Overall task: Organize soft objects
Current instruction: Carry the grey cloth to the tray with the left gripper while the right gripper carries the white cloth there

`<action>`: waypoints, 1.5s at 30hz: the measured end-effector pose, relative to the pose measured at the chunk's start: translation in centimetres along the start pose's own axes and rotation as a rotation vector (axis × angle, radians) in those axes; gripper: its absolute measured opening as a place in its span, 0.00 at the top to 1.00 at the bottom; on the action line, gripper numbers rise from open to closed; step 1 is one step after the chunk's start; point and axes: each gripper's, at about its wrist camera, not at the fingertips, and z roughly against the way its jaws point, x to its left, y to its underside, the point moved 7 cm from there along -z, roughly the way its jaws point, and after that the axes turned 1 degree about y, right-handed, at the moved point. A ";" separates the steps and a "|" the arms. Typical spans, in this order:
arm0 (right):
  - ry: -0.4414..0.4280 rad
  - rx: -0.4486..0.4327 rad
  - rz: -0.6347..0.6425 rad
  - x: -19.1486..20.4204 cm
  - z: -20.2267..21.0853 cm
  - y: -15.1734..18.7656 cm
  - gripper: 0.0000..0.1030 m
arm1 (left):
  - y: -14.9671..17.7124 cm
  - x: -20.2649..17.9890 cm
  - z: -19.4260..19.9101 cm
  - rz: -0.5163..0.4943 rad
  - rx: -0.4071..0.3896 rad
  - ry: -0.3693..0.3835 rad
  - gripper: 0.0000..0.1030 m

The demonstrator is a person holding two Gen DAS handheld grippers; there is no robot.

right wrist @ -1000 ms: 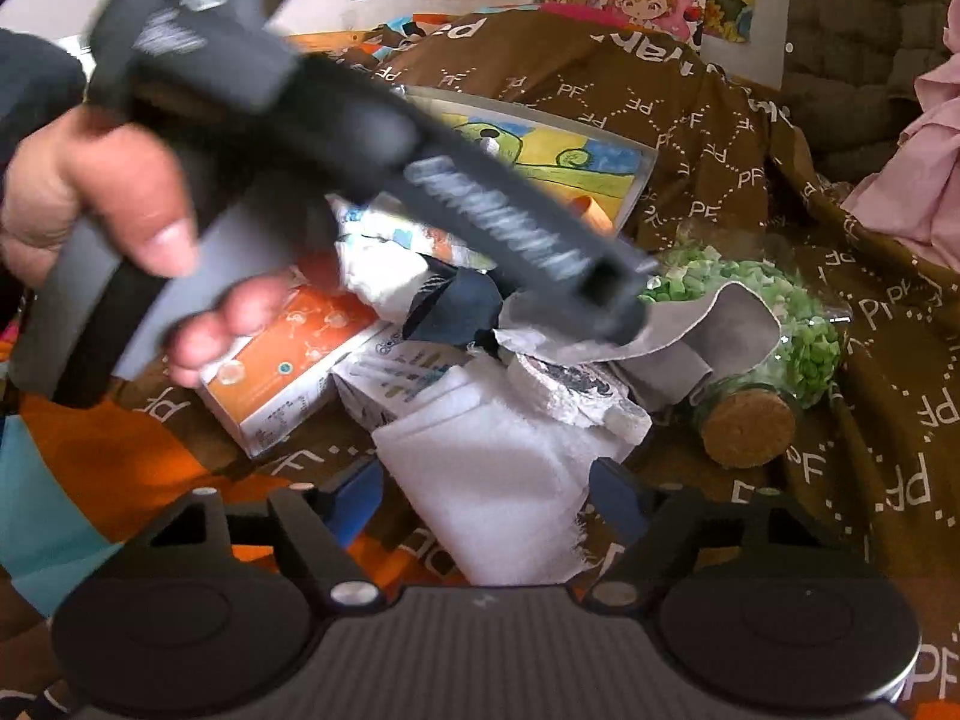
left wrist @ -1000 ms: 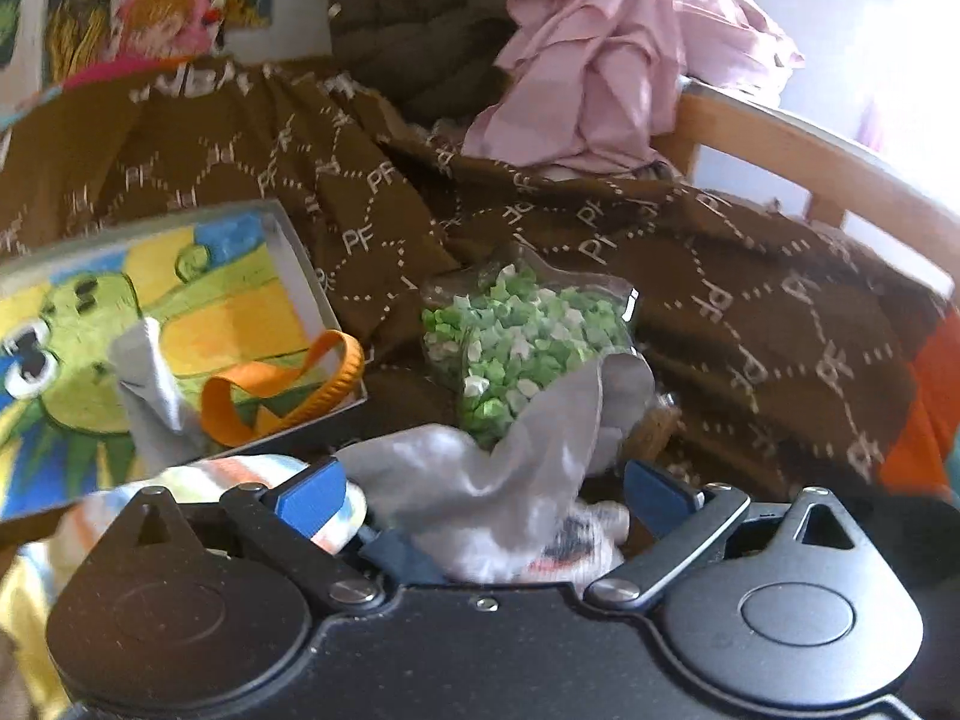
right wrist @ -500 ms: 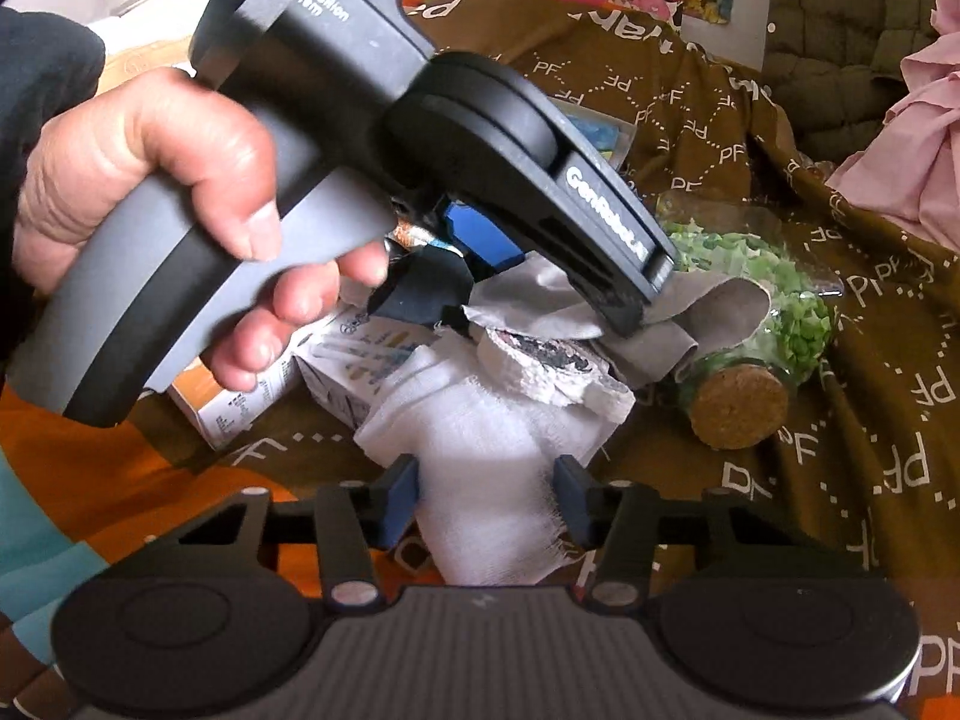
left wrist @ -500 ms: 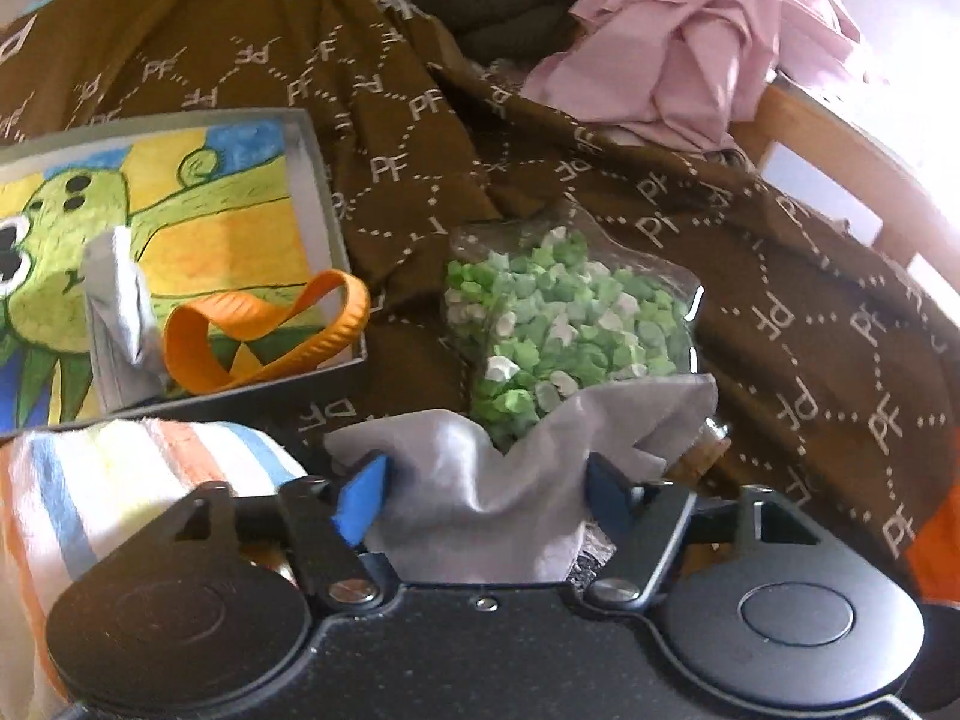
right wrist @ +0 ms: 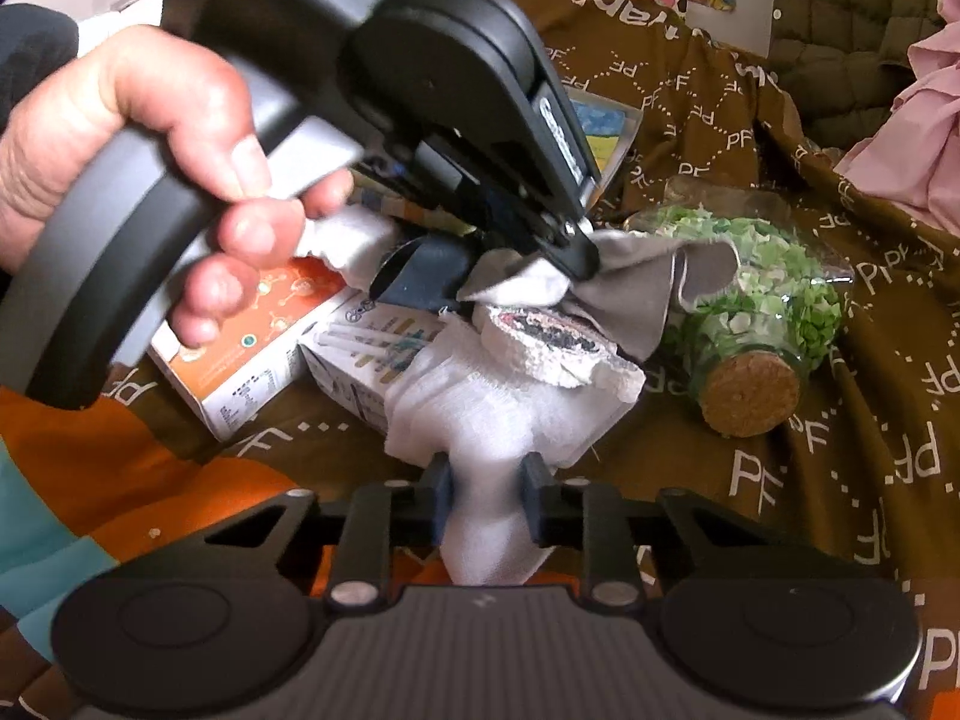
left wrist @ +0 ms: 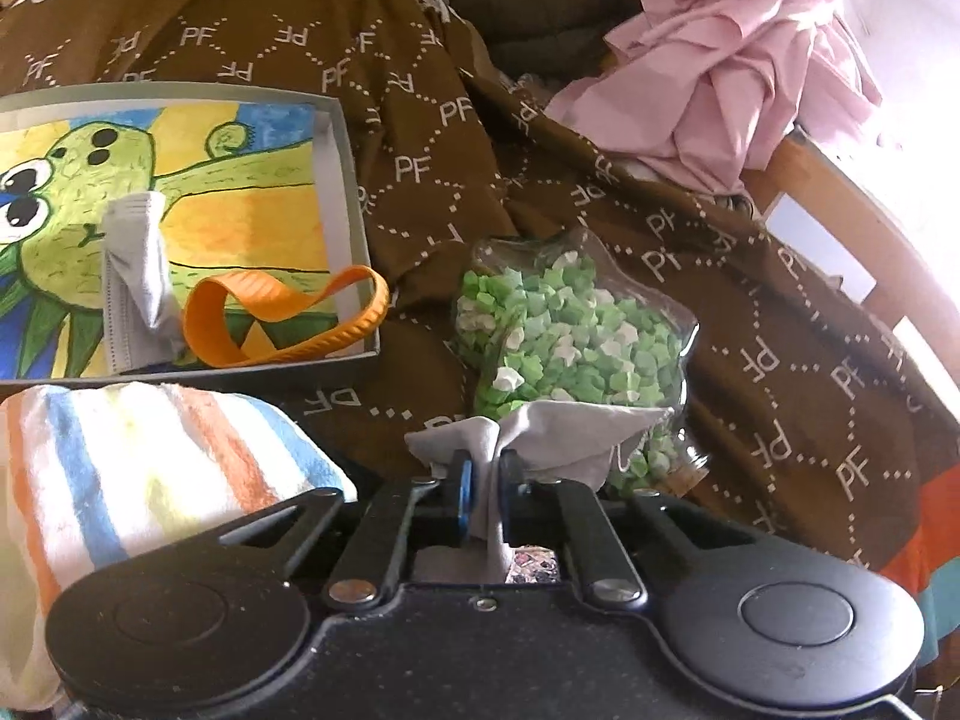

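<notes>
My left gripper point(left wrist: 483, 483) is shut on a grey cloth point(left wrist: 558, 429) that bunches up between its blue pads. In the right wrist view the left gripper point(right wrist: 576, 255) pinches the same grey cloth point(right wrist: 654, 276) over a patterned white roll point(right wrist: 552, 342). My right gripper point(right wrist: 486, 504) is shut on a white gauze cloth point(right wrist: 498, 414) that lies on the brown blanket. A striped towel point(left wrist: 120, 468) lies at the left. A grey face mask point(left wrist: 135, 276) and an orange strap point(left wrist: 282, 318) lie in the picture box point(left wrist: 354, 204).
A corked glass jar of green paper stars point(left wrist: 570, 336) lies on the brown blanket point(left wrist: 780, 324); it also shows in the right wrist view point(right wrist: 762, 324). Pink fabric point(left wrist: 732, 60) drapes a wooden chair. Two small cartons point(right wrist: 240, 372) lie beside the gauze.
Both grippers have closed: the left on the grey cloth, the right on the white gauze. The left gripper moved forward and down toward the jar.
</notes>
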 end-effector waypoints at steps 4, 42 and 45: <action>-0.007 0.011 -0.001 0.0 0.1 0.0 0.86 | 0.0 0.0 1.2 0.017 -0.019 0.009 0.92; -0.336 -0.546 -0.215 -0.6 10.8 -6.8 0.94 | -3.3 1.5 20.1 0.074 -0.339 -0.062 0.93; -0.312 -0.579 -0.233 -1.6 9.8 -8.8 0.94 | -4.8 2.7 19.9 0.100 -0.384 -0.081 0.93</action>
